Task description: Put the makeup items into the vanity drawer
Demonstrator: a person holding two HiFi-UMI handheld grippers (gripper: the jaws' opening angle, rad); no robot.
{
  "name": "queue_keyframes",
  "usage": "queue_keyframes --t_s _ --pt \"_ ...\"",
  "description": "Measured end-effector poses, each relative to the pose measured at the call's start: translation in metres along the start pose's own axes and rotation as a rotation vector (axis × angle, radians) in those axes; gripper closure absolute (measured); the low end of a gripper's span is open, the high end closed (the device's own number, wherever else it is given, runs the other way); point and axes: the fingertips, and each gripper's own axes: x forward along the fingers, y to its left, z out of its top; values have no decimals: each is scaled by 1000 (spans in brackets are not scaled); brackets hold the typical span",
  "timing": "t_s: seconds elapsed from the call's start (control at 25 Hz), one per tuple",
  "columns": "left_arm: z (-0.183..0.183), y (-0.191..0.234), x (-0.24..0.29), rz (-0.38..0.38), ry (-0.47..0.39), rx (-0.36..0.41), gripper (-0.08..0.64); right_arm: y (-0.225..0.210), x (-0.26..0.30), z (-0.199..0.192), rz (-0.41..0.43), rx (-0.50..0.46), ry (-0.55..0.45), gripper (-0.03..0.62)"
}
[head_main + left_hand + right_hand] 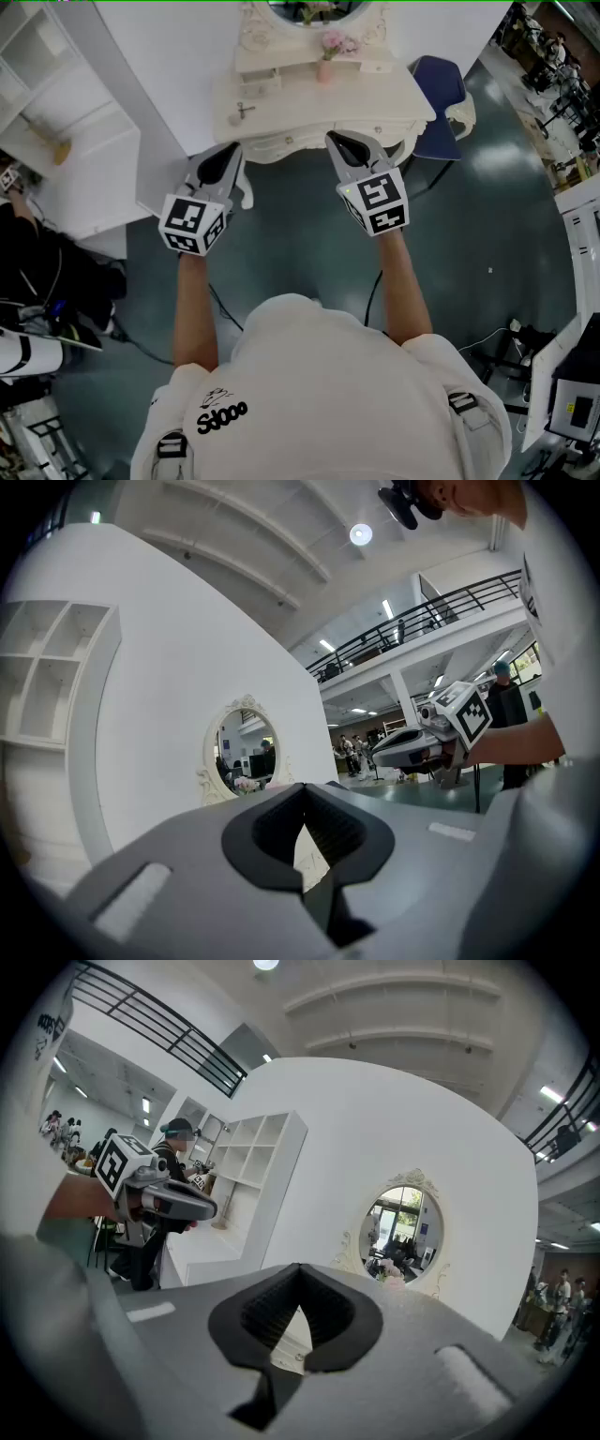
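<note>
The white vanity (375,103) stands ahead of me against the white wall, with an oval mirror (244,752) (401,1232) on top. On its top are small drawers, a pink flower vase (324,58) and one small dark item (246,110). The front drawers look closed. My left gripper (228,161) (303,794) hovers just short of the vanity's left front corner, shut and empty. My right gripper (345,146) (298,1274) is held level at the vanity's front edge, also shut with nothing between its jaws. Each gripper shows in the other's view, the right gripper (422,745) and the left gripper (164,1199).
A blue chair (442,82) stands right of the vanity. A white shelf unit (66,150) stands to the left, with a person in dark clothes (28,253) beside it. Cables (487,337) and equipment lie on the grey floor at the right.
</note>
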Motion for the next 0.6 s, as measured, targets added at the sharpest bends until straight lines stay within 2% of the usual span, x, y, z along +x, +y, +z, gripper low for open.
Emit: queue_keyframes --t_s 0.16,0.32,0.44,0.6 --pt "-1 -2 12 13 11 -14 541 -11 -2 2 9 -5 -24 591" --pt "-1 -12 26 18 9 -3 541 -25 -6 -2 54 57 -89 591" --pt "-7 -19 28 28 13 3 541 -30 1 -15 73 78 -82 591" --pt "-22 -11 34 73 43 -34 541 -24 17 -24 108 82 -78 591"
